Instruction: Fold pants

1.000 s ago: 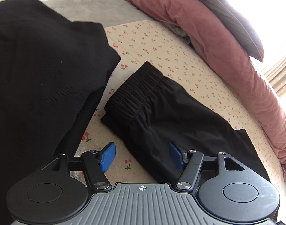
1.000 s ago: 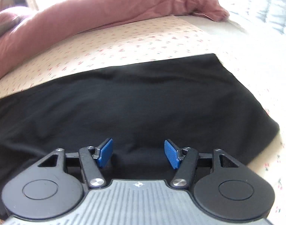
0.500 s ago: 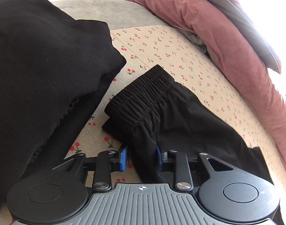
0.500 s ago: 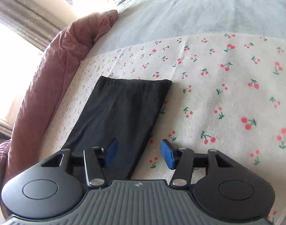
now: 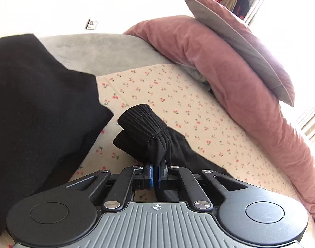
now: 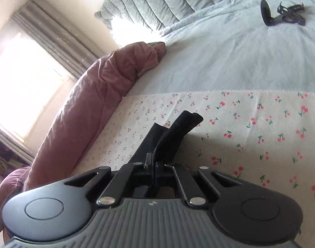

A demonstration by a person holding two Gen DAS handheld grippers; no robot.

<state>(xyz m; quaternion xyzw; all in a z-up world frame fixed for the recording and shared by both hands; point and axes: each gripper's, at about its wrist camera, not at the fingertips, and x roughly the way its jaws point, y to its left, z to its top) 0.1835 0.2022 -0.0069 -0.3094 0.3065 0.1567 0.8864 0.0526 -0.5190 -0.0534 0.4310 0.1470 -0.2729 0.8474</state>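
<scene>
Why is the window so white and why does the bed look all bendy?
Right wrist view: sunlight floods the curtained window, washing it out to plain white, with glare beside the dusty-pink duvet. Left wrist view: the upper right corner is blown out too. Both views: the fisheye lens curves the cherry-print sheet and the bed edges.

Matt black cloth pants (ribbed waistband) — cherry-print sheet

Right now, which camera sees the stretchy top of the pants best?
The left wrist view: the ribbed waistband bunches right above the shut left gripper. The right wrist view shows only the pants' hem pinched in the right gripper.
</scene>
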